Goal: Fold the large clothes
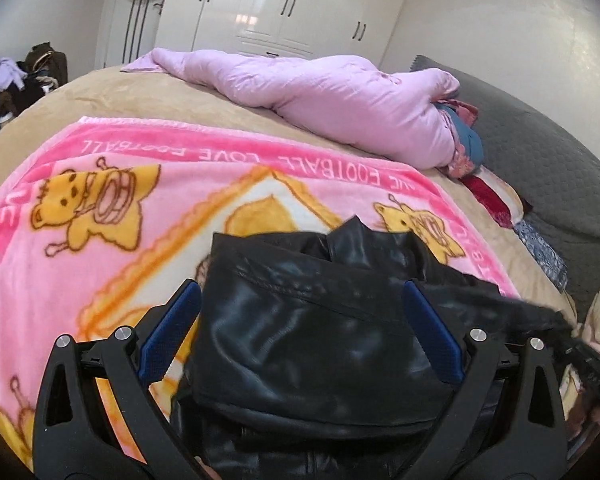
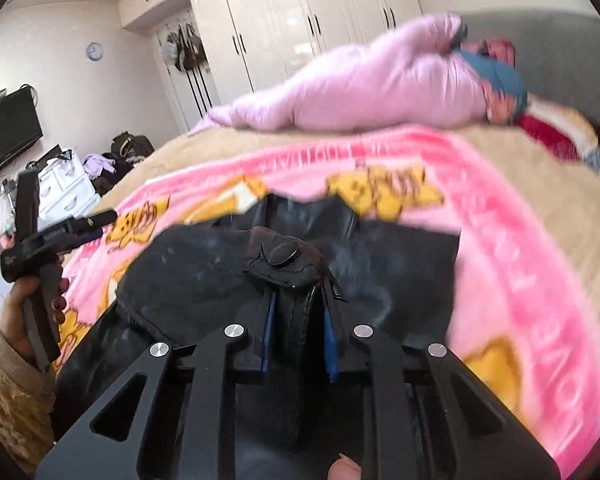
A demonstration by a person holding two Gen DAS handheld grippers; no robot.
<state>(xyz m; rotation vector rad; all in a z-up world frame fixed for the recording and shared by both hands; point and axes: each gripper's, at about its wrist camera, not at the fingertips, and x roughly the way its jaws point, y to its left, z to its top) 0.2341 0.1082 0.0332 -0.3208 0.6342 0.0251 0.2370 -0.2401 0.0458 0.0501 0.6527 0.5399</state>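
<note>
Pink blanket (image 1: pixel 100 240) lies flat left and far of the black jacket (image 1: pixel 300 320): open passage. Far right, a bunched pink duvet (image 1: pixel 320 96) and clothes pile (image 1: pixel 466 148) block the bed (image 1: pixel 120 100).

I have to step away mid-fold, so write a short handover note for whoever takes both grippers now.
Left gripper: open, its fingers either side of a folded part of the black jacket, not gripping.
Right gripper: shut on a strap-like jacket piece below the buttoned tab.
The jacket lies on the pink blanket.
Done: partly folded.
Left: finish the fold and flatten it.
</note>
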